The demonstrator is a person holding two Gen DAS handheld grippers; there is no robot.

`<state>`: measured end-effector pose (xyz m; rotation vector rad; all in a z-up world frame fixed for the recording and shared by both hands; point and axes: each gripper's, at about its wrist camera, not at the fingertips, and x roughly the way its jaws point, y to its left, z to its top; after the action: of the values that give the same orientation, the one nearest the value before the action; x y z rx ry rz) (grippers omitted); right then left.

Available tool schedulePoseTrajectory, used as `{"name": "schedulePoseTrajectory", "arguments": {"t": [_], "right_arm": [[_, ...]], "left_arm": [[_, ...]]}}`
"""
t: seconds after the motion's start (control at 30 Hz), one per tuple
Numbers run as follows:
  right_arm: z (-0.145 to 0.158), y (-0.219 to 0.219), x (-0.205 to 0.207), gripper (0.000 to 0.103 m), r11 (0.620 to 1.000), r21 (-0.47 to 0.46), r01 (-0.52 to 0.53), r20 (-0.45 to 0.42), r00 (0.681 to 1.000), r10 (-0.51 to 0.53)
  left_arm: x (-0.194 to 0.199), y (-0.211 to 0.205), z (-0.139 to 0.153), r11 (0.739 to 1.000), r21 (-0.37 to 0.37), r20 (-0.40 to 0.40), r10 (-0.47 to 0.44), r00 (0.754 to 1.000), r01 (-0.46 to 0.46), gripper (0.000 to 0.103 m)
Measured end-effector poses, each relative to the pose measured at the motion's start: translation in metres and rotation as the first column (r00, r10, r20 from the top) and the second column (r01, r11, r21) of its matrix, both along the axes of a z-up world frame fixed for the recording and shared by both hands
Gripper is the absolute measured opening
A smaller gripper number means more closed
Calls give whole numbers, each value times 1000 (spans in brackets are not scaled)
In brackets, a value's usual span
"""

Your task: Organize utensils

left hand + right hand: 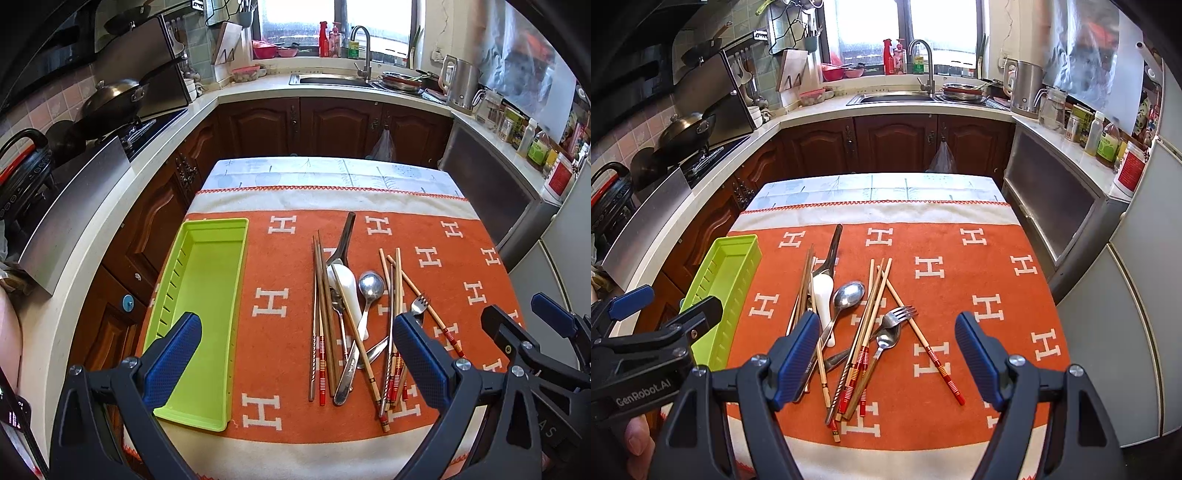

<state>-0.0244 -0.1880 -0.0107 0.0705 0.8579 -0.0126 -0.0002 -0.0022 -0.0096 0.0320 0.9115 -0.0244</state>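
Both grippers, left (297,363) and right (888,358), hover wide apart and empty over the table's near edge. The utensils (849,325) lie heaped mid-table; the tray (207,295) sits empty at the left edge. Chopsticks look light and slippery, likely best pinched mid-shaft; the white spoon (347,291) is probably fragile.

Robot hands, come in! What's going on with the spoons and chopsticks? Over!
Left gripper open, right gripper open, both empty. Utensil pile tangled on the orange cloth. Green tray empty. Nothing blocking.
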Motion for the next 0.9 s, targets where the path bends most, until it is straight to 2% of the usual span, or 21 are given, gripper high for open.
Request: {"name": "schedulePoseTrajectory", "arguments": {"t": [0.9], "right_arm": [[0, 2, -1, 77, 1000, -3, -6, 2, 1000, 6]], "left_arm": [[-1, -3, -6, 1000, 15, -19, 3, 1000, -3, 102]]}}
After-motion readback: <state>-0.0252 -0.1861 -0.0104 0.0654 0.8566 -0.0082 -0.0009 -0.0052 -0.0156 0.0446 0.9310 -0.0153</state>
